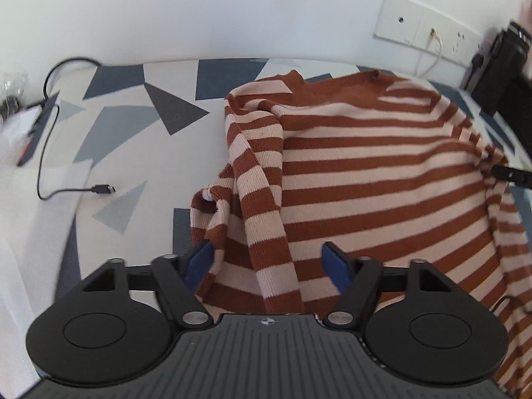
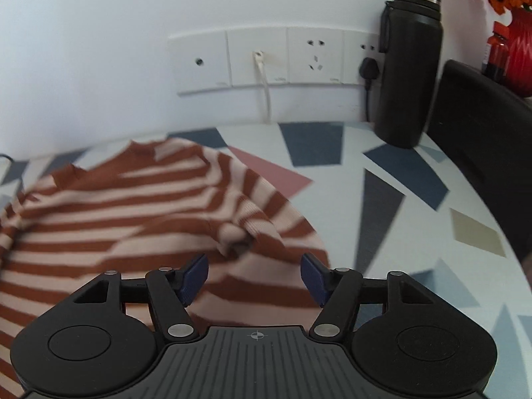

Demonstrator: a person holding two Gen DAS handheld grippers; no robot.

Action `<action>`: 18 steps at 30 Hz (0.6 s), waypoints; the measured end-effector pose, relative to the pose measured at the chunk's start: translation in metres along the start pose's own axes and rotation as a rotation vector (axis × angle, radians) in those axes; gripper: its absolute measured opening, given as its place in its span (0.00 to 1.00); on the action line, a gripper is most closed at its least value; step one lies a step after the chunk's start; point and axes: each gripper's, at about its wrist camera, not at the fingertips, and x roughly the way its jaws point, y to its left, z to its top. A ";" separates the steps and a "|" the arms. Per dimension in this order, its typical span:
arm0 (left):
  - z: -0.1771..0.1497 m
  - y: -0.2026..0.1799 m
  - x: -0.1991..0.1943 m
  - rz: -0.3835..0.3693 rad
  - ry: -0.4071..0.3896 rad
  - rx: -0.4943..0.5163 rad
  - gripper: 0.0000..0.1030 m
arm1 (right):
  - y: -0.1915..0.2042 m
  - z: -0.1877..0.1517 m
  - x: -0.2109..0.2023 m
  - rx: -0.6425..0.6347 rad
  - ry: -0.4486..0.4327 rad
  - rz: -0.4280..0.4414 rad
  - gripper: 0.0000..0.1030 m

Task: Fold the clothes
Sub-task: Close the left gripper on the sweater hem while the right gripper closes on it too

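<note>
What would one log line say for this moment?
task: fold clothes | striped sweater: on table | left gripper: open | right gripper: open

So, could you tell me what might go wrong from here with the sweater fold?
1. Both sleeves lie bunched on the striped sweater, so pressing on may lock in creases.
2. The left gripper and right gripper are open and grip nothing; closing carelessly could catch several layers.
3. The black bottle stands near the right sleeve; a wide sweep might tip it.
</note>
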 end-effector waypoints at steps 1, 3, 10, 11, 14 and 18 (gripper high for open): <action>0.001 -0.001 0.001 0.020 0.005 0.012 0.27 | -0.003 -0.002 0.000 0.008 0.007 -0.020 0.56; 0.005 0.007 0.001 0.016 0.007 -0.014 0.12 | -0.008 -0.006 0.000 0.036 0.023 -0.037 0.55; 0.029 0.049 -0.004 0.117 -0.042 -0.091 0.07 | -0.015 -0.007 0.006 0.051 0.034 -0.032 0.07; 0.035 0.059 -0.005 0.138 -0.053 -0.118 0.06 | -0.018 -0.003 0.008 0.071 0.028 -0.037 0.06; 0.054 0.088 -0.004 0.186 -0.091 -0.171 0.06 | -0.032 0.009 0.015 0.150 0.005 -0.057 0.06; 0.077 0.104 0.016 0.233 -0.098 -0.147 0.06 | -0.040 0.021 0.028 0.149 0.005 -0.077 0.06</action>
